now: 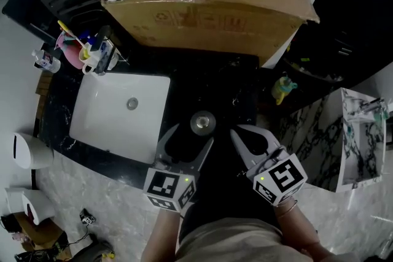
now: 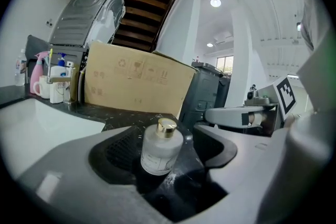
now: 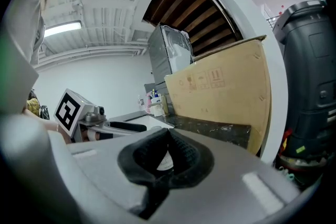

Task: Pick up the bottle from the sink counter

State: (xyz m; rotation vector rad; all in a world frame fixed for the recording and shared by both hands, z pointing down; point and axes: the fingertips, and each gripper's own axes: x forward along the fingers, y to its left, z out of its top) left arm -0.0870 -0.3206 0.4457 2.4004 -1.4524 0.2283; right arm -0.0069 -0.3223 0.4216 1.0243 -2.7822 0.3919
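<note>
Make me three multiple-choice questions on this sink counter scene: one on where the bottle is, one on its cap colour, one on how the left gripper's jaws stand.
1. Where does the bottle stand?
A. in the white sink
B. on the dark counter, between the left gripper's jaws
C. on the cardboard box

2. What colour is the bottle's cap?
A. gold
B. red
C. blue

3. How do the left gripper's jaws stand?
A. shut and empty
B. clamped on a mug
C. apart, either side of the bottle

Answers: 1 B, the head view shows it on the dark stone; 2 A, it shines gold in the left gripper view; 3 C, the jaws stand wide and do not press on it.
</note>
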